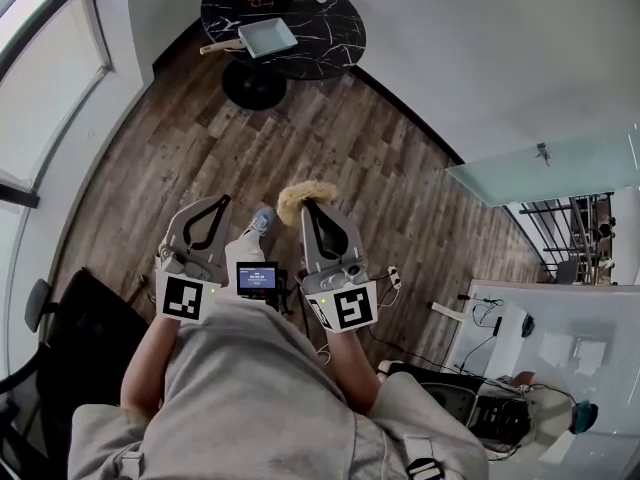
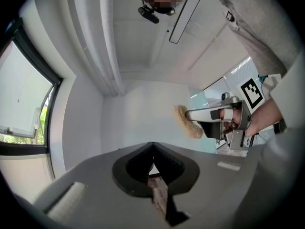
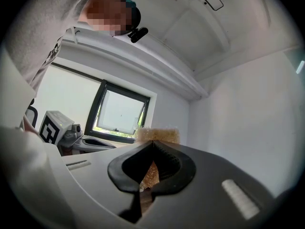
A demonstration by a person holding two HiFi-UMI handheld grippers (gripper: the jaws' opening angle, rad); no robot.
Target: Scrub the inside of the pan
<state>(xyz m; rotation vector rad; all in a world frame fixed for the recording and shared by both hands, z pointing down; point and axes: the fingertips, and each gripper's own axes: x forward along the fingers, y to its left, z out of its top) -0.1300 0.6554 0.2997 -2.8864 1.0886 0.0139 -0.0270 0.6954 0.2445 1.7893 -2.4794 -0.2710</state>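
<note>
room: wood floor [image 1: 330, 148], person standing on it; round black tabletop [image 1: 335, 38] at the far end
pan [image 1: 266, 36]: on tabletop, rectangular, looks empty; handle [image 1: 218, 46] sticks out left, long axis roughly left-right
left gripper [image 1: 221, 202]: fingers pressed together, nothing between them
right gripper [image 1: 309, 210]: fingers clamped on sponge [image 1: 300, 196], which pokes out past the tips
key relation: pan straight ahead, well apart from both grippers; sponge points toward it; left gripper sits on the handle side
other tabletop bits: too small to tell
next, likely: walk up, left takes handle, right brings sponge into pan
</note>
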